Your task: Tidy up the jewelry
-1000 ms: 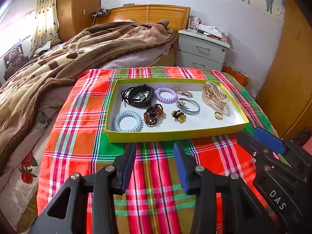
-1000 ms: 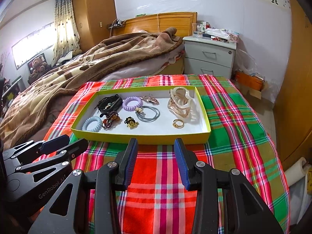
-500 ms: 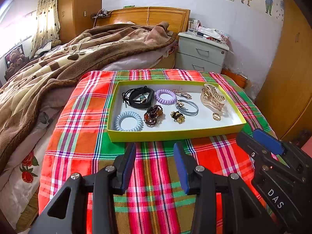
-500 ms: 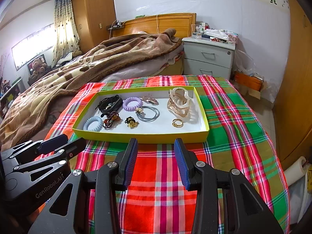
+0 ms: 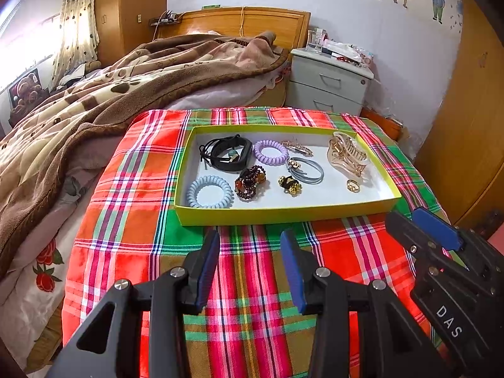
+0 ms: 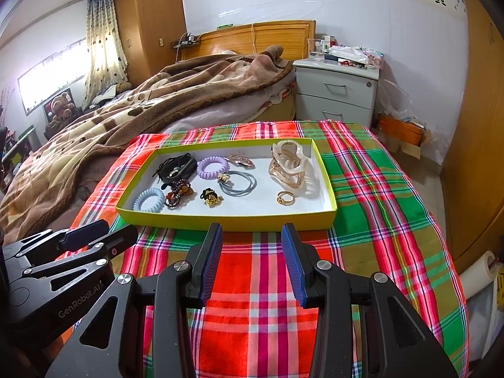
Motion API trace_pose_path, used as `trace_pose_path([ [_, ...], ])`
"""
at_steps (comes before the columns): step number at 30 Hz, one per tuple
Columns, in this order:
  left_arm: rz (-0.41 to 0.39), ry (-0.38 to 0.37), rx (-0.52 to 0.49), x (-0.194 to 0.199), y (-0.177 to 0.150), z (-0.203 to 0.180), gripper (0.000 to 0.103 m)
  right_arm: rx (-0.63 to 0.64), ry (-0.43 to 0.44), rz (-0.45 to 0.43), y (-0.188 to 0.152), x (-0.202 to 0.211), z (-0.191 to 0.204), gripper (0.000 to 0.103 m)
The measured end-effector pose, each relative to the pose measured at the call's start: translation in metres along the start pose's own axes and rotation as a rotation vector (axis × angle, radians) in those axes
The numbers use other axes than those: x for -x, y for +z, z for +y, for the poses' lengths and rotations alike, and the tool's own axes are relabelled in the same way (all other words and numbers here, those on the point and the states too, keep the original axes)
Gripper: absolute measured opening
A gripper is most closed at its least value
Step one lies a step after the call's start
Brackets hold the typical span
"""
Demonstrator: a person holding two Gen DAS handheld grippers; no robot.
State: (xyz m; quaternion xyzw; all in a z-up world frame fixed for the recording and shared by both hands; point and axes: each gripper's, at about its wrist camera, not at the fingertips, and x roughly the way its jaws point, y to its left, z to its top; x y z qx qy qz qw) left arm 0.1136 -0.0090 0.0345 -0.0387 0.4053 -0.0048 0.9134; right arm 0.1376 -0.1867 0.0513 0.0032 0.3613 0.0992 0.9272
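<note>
A yellow-green tray (image 5: 277, 215) (image 6: 226, 222) with a white floor lies on the plaid cloth. It holds a black band (image 5: 231, 156), a purple coil tie (image 5: 271, 152), a light-blue coil tie (image 5: 209, 192), a dark bead bracelet (image 5: 250, 182), grey hair ties (image 5: 307, 170), a gold claw clip (image 5: 346, 154) (image 6: 288, 163), a gold ring (image 5: 352, 186) (image 6: 285, 197) and a black-gold piece (image 5: 289, 185). My left gripper (image 5: 250, 264) is open and empty, short of the tray's near wall. My right gripper (image 6: 252, 258) is open and empty, likewise short of the tray.
The plaid cloth (image 5: 132, 220) covers a bed end. A brown blanket (image 5: 94, 104) lies to the left. A grey nightstand (image 6: 337, 94) stands behind. A wooden wardrobe (image 6: 475, 157) is at the right. Each gripper shows in the other's view, the right one (image 5: 441, 267) and the left one (image 6: 63, 267).
Both grippers have drawn back a little from the tray and stay open. Nothing in the tray has moved.
</note>
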Motion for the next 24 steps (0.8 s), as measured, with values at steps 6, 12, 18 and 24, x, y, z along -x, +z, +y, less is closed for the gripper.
trace_pose_path([
  [6, 0.006, -0.005, 0.001, -0.0007, -0.0002, -0.0006, 0.042, 0.003, -0.002, 0.002, -0.0005, 0.0001, 0.0003, 0.04],
  [12, 0.019, -0.006, 0.008, -0.0028, -0.0007, 0.0001, 0.042, 0.0, -0.005, 0.002, -0.0007, -0.0001, 0.0002, 0.04],
  [18, 0.014, -0.006, 0.019, -0.0015, -0.0002, 0.0024, 0.042, -0.002, -0.005, 0.002, -0.001, -0.0004, -0.0005, 0.04],
  [24, 0.015, -0.002, 0.021, -0.0016, 0.0, 0.0031, 0.042, -0.002, -0.007, 0.002, -0.001, -0.0003, -0.0005, 0.04],
])
